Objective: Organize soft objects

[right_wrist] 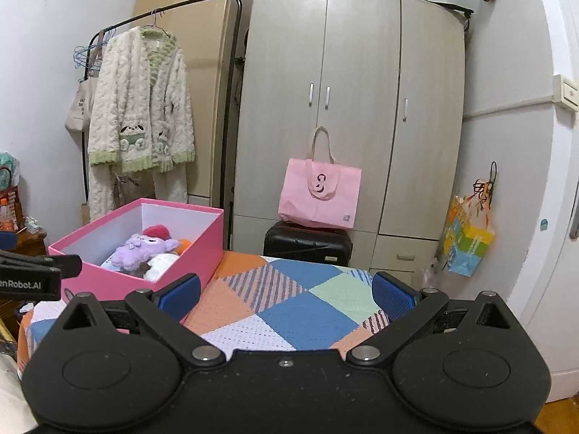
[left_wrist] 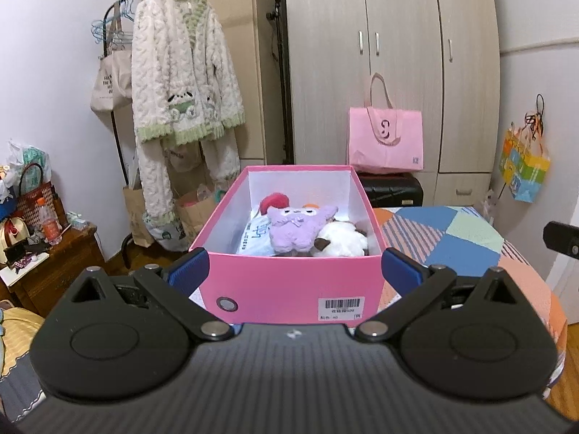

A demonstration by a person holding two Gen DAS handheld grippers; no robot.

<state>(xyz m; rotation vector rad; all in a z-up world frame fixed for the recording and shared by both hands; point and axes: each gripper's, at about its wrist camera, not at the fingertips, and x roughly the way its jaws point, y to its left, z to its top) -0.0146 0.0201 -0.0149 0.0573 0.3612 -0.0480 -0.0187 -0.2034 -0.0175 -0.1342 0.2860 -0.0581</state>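
A pink box (left_wrist: 286, 285) stands open on the patchwork-covered table (left_wrist: 466, 242). Inside lie a purple plush owl (left_wrist: 296, 228), a white plush (left_wrist: 343, 240), a red plush (left_wrist: 275, 202) and a white printed pouch (left_wrist: 255, 238). My left gripper (left_wrist: 295, 271) is open and empty, its blue pads either side of the box's near end, apart from it. In the right wrist view the box (right_wrist: 202, 249) is at the left with the purple plush (right_wrist: 139, 251) inside. My right gripper (right_wrist: 286, 294) is open and empty above the bare cloth (right_wrist: 307, 311).
A wardrobe (right_wrist: 347, 108) stands behind the table, with a pink tote bag (right_wrist: 320, 195) on a black suitcase (right_wrist: 307, 244). A clothes rack with a fluffy robe (left_wrist: 184, 72) is at the left. A cluttered wooden side table (left_wrist: 47, 264) is far left. A colourful bag (right_wrist: 466, 242) hangs at the right.
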